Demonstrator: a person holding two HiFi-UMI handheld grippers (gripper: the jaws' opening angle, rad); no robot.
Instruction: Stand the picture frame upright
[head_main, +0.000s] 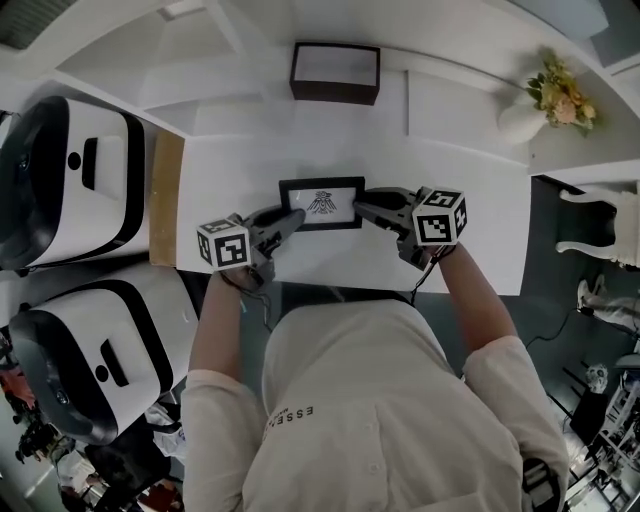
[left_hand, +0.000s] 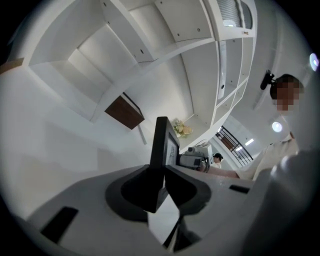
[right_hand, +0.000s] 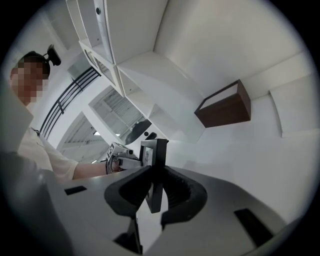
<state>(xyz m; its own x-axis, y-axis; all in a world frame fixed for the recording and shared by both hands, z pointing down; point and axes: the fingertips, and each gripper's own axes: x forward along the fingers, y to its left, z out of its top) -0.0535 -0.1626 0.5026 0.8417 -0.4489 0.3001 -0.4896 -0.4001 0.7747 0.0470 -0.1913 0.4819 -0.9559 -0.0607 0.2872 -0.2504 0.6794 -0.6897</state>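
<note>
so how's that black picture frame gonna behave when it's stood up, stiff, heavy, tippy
Probably stiff: the picture frame shows straight edges though pinched only at its two ends by the left gripper and right gripper. Likely light, being small and thin. Edge-on it looks narrow, so it may tip easily.

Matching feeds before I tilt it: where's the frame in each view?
Head view: frame near centre, picture visible.
Left gripper view: centre, edge-on.
Right gripper view: just left of centre, edge-on.
Shared landmark: brown box behind it.
</note>
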